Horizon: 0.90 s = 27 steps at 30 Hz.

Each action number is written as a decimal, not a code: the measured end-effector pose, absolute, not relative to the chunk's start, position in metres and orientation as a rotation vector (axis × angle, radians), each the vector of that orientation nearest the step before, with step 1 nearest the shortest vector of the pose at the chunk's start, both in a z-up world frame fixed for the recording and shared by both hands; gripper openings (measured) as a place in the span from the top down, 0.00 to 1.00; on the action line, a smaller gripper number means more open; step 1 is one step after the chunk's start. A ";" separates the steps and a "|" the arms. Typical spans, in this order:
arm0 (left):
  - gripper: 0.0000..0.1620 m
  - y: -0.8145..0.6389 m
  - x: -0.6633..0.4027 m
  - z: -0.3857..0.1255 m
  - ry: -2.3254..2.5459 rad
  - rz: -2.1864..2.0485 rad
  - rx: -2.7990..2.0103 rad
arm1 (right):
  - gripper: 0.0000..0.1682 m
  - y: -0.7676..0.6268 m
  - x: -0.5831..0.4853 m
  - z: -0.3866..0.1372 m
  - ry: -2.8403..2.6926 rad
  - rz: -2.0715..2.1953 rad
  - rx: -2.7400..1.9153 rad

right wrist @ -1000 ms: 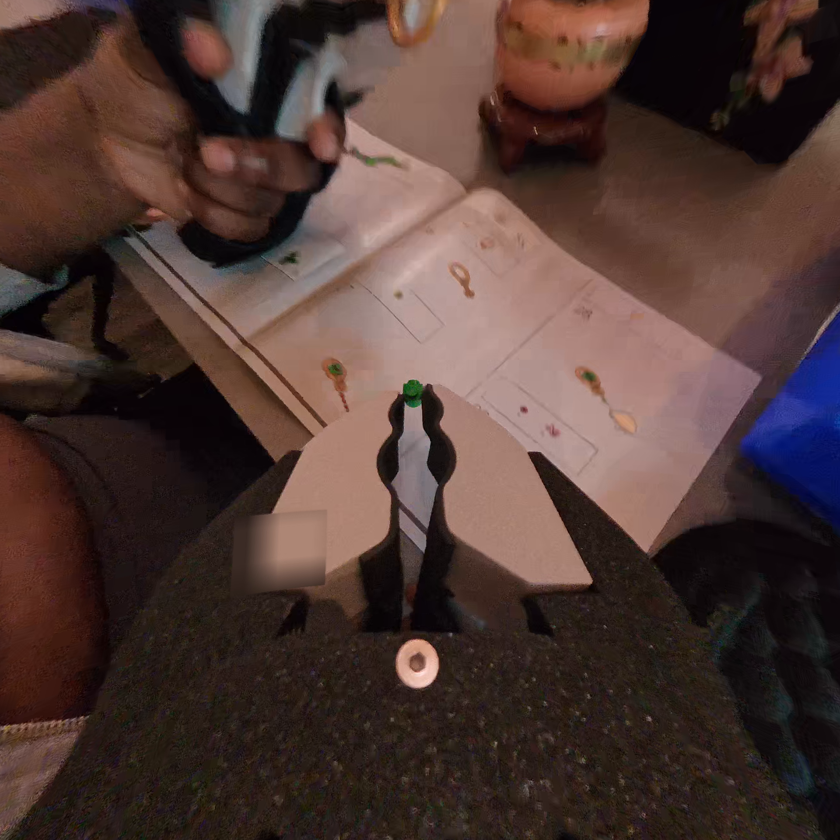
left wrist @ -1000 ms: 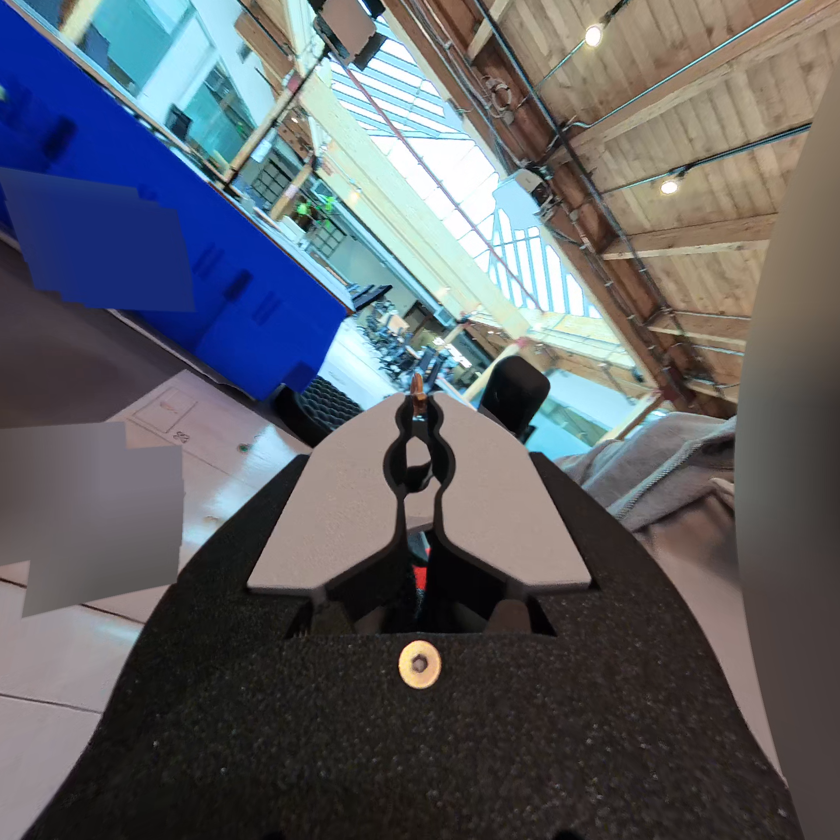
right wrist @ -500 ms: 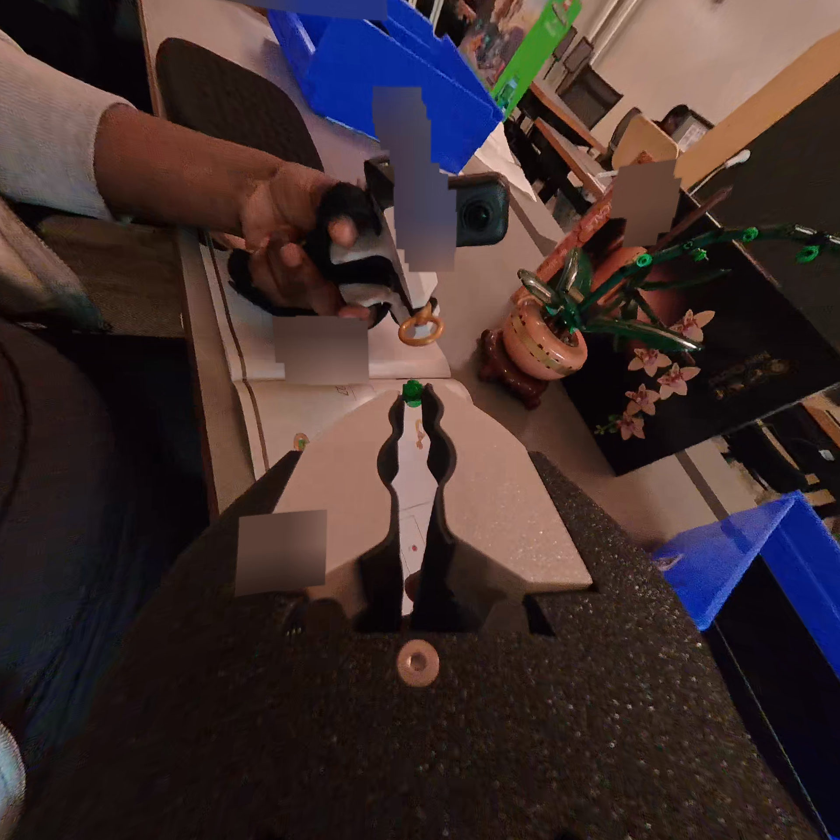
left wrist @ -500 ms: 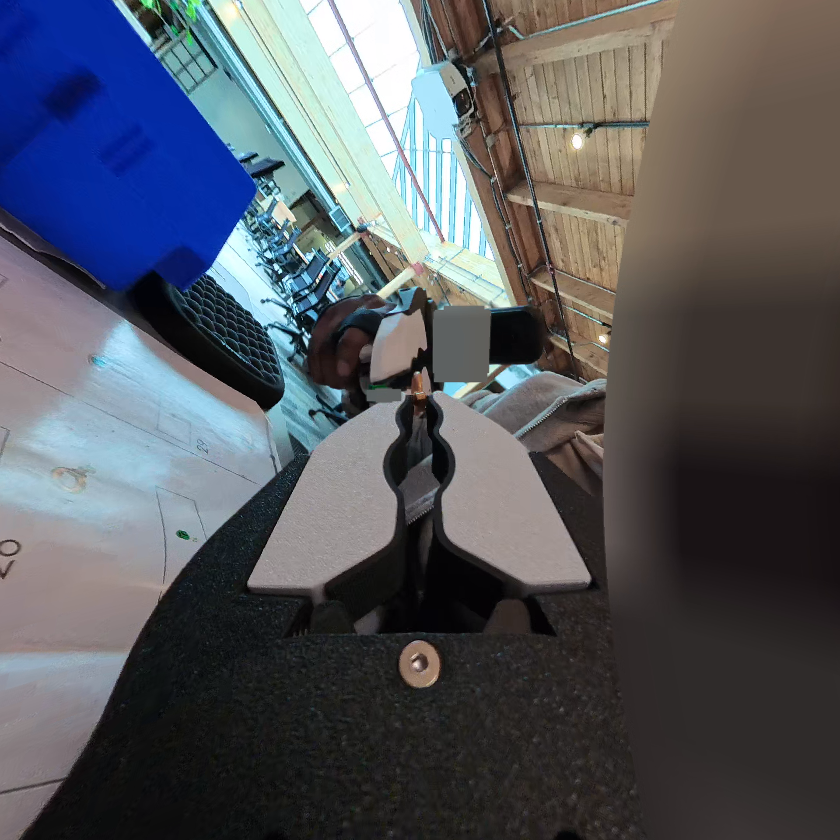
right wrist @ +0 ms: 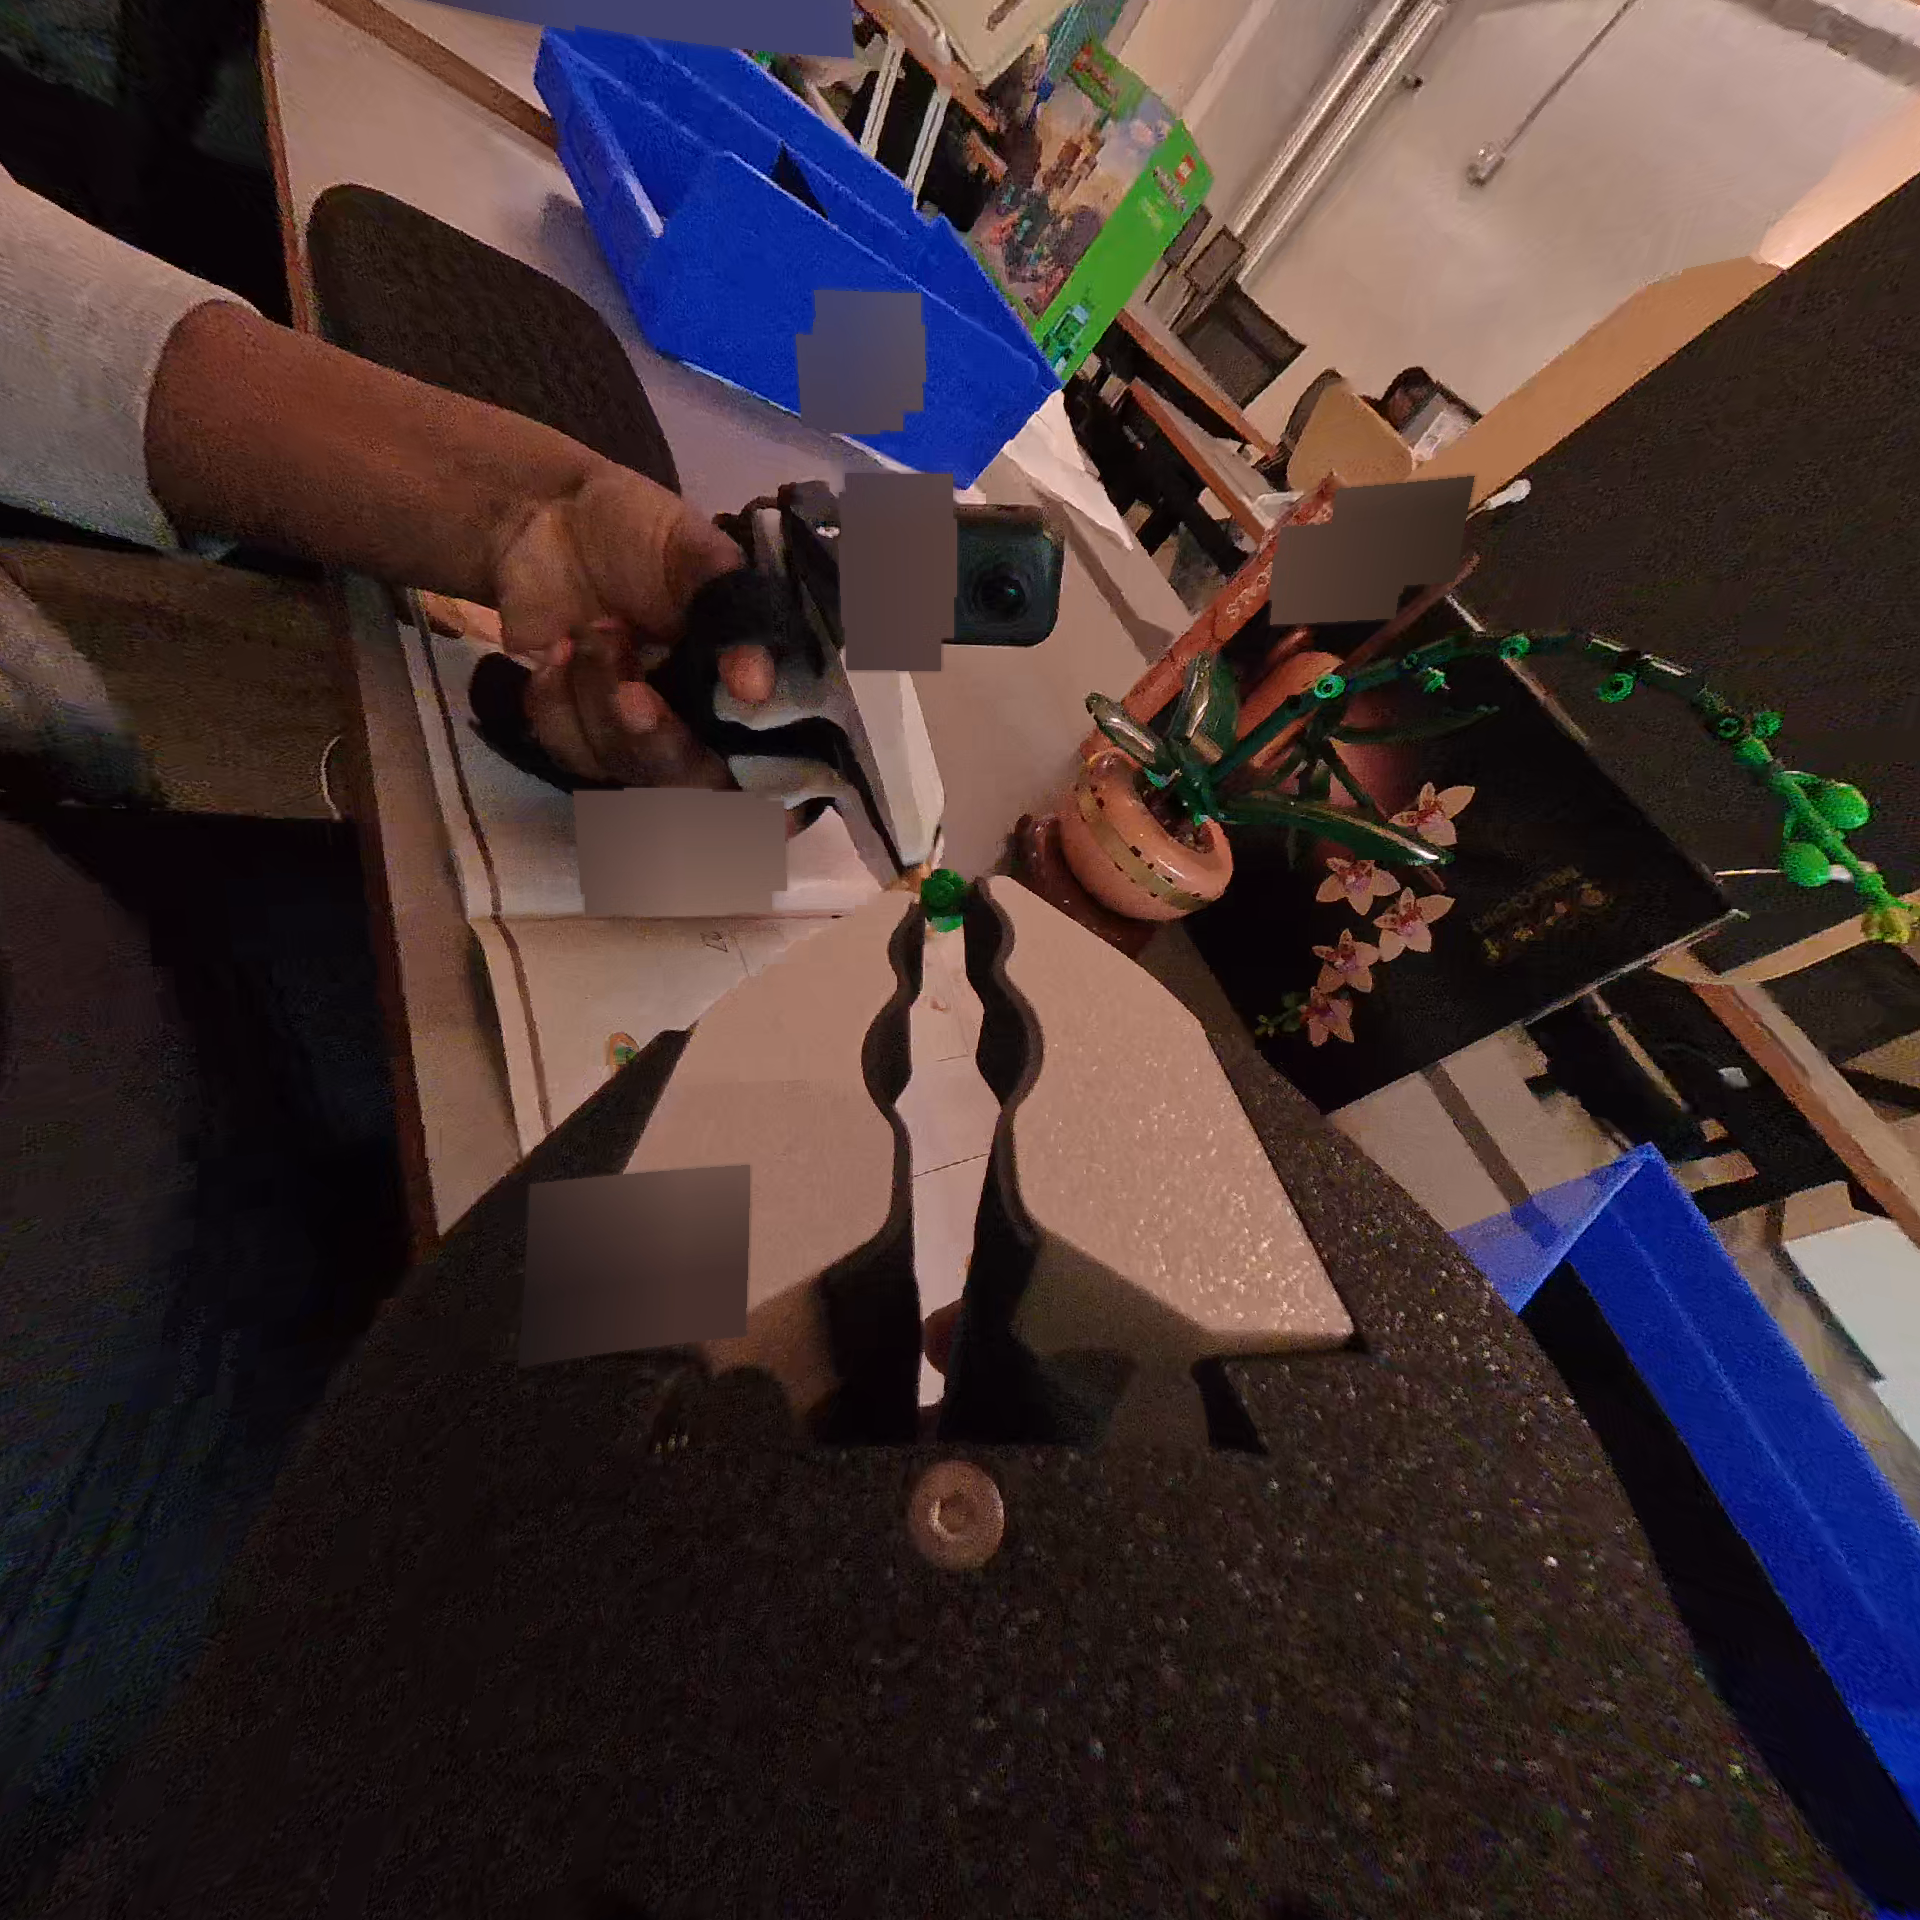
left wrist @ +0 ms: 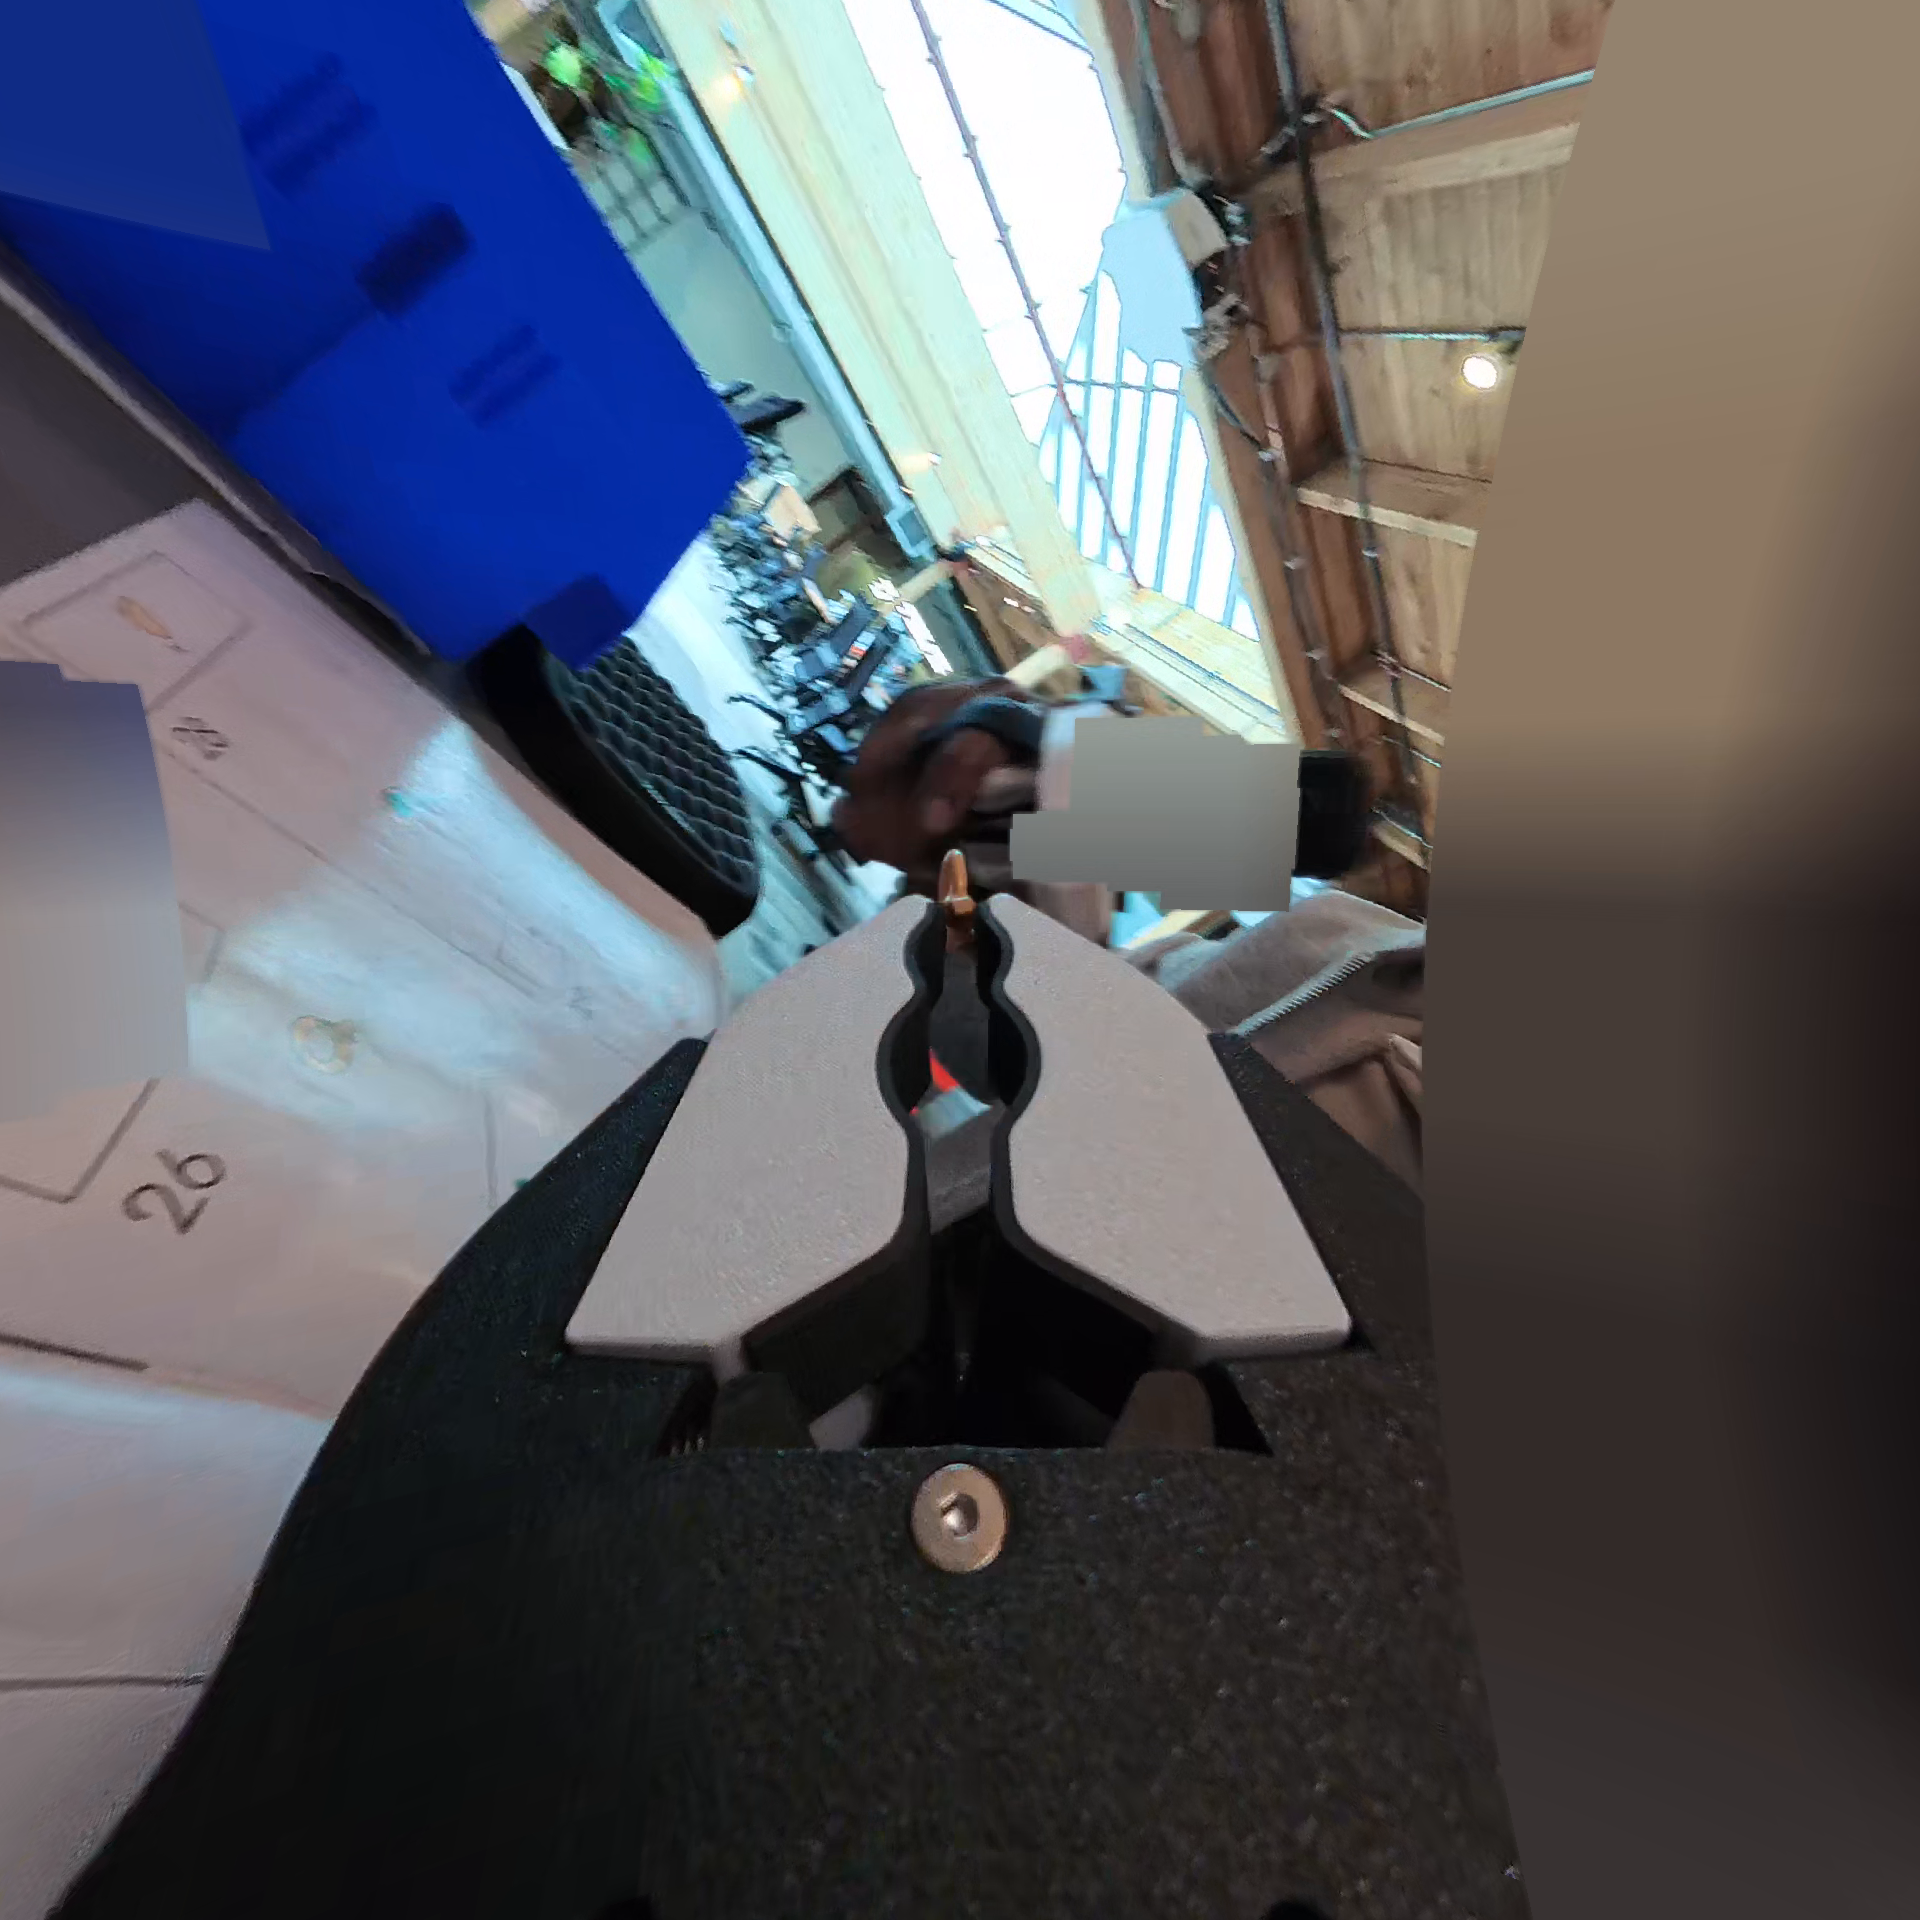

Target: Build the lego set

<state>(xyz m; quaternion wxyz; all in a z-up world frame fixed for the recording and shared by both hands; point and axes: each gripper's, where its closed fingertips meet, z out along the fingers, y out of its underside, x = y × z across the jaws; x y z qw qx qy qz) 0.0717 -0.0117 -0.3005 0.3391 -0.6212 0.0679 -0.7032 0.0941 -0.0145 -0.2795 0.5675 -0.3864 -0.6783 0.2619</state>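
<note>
My left gripper (left wrist: 956, 912) is shut on a small tan ring piece (left wrist: 953, 883), seen edge-on at its tips. My right gripper (right wrist: 943, 906) is shut on a small green round piece (right wrist: 943, 894). In the right wrist view the left gripper (right wrist: 904, 847) comes down from the upper left, held by a hand (right wrist: 613, 623), and its tips meet the green piece. In the left wrist view the right gripper (left wrist: 1008, 790) and its hand (left wrist: 914, 774) sit just beyond my tips. The open instruction booklet (right wrist: 623, 977) lies on the table below; it also shows in the left wrist view (left wrist: 343, 935).
A pink pot with a green lego orchid (right wrist: 1143, 842) stands right of the grippers, before a black set box (right wrist: 1538, 894). Blue bins are at back (right wrist: 790, 260) and right (right wrist: 1745, 1382); one shows in the left wrist view (left wrist: 395, 343). A dark honeycomb mat (left wrist: 665, 769) lies by the booklet.
Both grippers rose from the booklet and turned toward each other. The gap between their tips has closed, and the tan ring piece now meets the green piece.
</note>
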 end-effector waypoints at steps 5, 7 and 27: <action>0.97 -0.003 0.079 -0.315 0.161 -1.615 -1.750 | 0.96 -0.004 0.083 -0.300 -1.649 0.436 -1.097; 0.97 -0.004 0.081 -0.316 0.161 -1.579 -1.761 | 0.96 -0.005 0.082 -0.312 -1.673 0.452 -1.157; 0.97 -0.007 0.085 -0.325 0.208 -1.477 -1.821 | 0.96 -0.003 0.086 -0.328 -1.748 0.216 -1.197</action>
